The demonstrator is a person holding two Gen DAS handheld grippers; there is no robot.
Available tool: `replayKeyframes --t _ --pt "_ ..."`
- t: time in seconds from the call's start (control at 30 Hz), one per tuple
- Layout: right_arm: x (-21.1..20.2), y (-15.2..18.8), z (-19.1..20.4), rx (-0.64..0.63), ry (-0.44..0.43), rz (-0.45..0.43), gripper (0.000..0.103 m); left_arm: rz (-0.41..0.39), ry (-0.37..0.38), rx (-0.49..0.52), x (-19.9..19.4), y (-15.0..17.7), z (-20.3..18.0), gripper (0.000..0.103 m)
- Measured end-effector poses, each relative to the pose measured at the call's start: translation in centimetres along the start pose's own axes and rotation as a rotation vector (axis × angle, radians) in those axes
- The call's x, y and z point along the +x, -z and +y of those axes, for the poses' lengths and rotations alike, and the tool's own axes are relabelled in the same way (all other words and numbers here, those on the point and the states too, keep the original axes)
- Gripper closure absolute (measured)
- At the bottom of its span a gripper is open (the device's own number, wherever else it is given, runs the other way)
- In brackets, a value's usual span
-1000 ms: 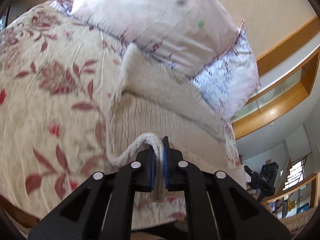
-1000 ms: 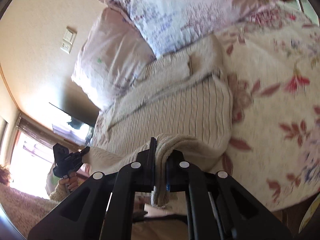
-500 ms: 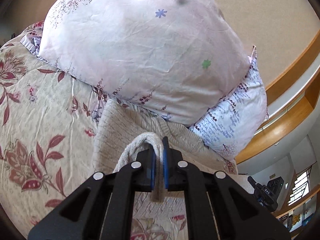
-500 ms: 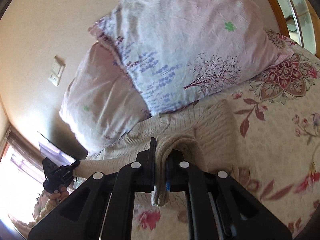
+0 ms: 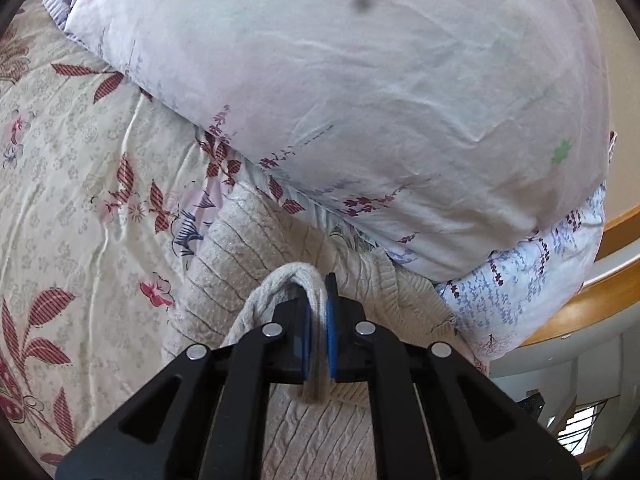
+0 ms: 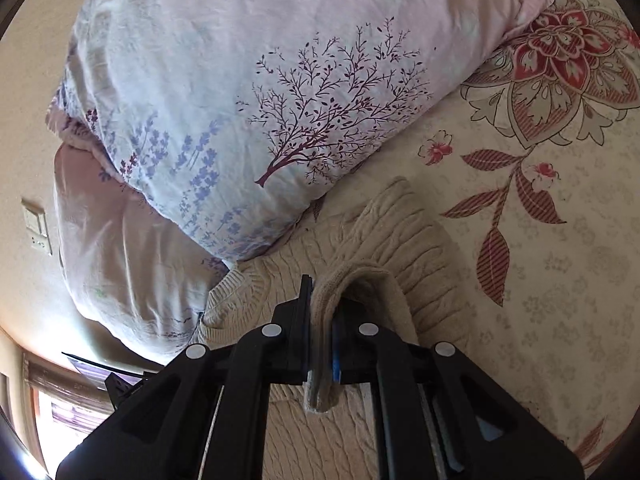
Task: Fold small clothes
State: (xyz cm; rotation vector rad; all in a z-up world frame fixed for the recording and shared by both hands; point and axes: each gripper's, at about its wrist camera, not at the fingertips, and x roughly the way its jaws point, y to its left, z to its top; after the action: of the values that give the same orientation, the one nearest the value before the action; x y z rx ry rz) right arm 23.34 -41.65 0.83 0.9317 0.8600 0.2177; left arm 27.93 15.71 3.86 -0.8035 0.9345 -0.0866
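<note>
- both grippers have carried the hem of the cream knit sweater [image 5: 240, 256] across the floral bedspread [image 5: 80, 200] toward the pillows; a second ago much of the garment's body lay open ahead of them, now only a short band near the neckline shows.
- pale pink pillow [image 5: 360, 100] fills most of the left wrist view, with the tree-print pillow [image 6: 280, 100] filling the right one (the far edge of the sweater lies right up against them, perhaps tucked slightly under).
- sweater lies flat on the bedspread, its lower part doubled over toward the top.
- left gripper [image 5: 318, 312] is clamped on a bunched fold of knit; right gripper [image 6: 320, 320] likewise pinches a fold.
- my judgement: the bottom-to-top fold is nearly laid; setting the hem down, letting go and smoothing remain.
</note>
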Motion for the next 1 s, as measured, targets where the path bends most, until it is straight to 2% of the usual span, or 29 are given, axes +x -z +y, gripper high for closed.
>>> replayKeyframes --t 0.17,0.23,0.27,0.3,0.37,0.4,0.5,0.53,0.6,0.67,0.73,0.8,0.93,1.0 --pt "1.1 -1.0 -1.0 0.131 0.0 0.022 0.093 0.024 -0.007 -0.057 1.4 -0.5 0.3 0.096" --pt "1.4 -1.1 -1.5 0.192 -0.012 0.028 0.085 0.031 0.0 -0.092 1.8 -0.6 0.7 0.094" --pt "1.3 -1.2 -1.6 0.206 -0.017 0.019 0.074 0.028 0.005 -0.103 1.8 -0.6 0.7 0.092" --pt "1.1 -1.3 -1.5 0.212 -0.028 0.003 0.065 0.024 0.019 -0.109 1.7 -0.6 0.8 0.087" --pt "0.8 -1.5 -1.3 0.209 -0.044 -0.009 0.054 0.014 0.041 -0.106 1.4 -0.8 0.5 0.076" --pt "0.6 -1.6 -1.0 0.201 -0.043 -0.016 0.05 0.006 0.053 -0.098 1.1 -0.9 0.4 0.067" --pt "-0.2 -1.9 0.0 0.152 -0.029 -0.047 0.05 -0.052 0.059 -0.057 -0.3 -1.1 -0.5 0.042" --pt "-0.6 -1.9 0.2 0.134 -0.017 -0.055 0.05 -0.072 0.044 -0.034 -1.0 -1.1 -0.7 0.039" --pt "-1.6 -1.8 0.3 0.088 0.027 -0.068 0.05 -0.091 0.002 0.028 -2.4 -1.0 -0.9 0.039" --pt "-2.7 -1.1 0.2 0.01 0.104 -0.059 0.05 -0.099 -0.059 0.13 -3.8 -0.6 -1.3 0.042" --pt "-3.8 -0.1 -0.1 -0.067 0.157 -0.047 0.05 -0.101 -0.142 0.273 -5.0 0.6 -1.8 0.049" --pt "-4.5 1.0 -0.3 -0.124 0.188 -0.035 0.051 -0.077 -0.195 0.364 -5.5 1.8 -1.7 0.053" --pt "-4.8 3.2 -1.0 -0.195 0.23 0.008 0.052 -0.015 -0.231 0.401 -5.3 3.7 -0.2 0.061" --pt "-4.2 4.0 -0.7 -0.221 0.25 0.03 0.059 0.007 -0.238 0.391 -5.0 4.4 0.6 0.065"
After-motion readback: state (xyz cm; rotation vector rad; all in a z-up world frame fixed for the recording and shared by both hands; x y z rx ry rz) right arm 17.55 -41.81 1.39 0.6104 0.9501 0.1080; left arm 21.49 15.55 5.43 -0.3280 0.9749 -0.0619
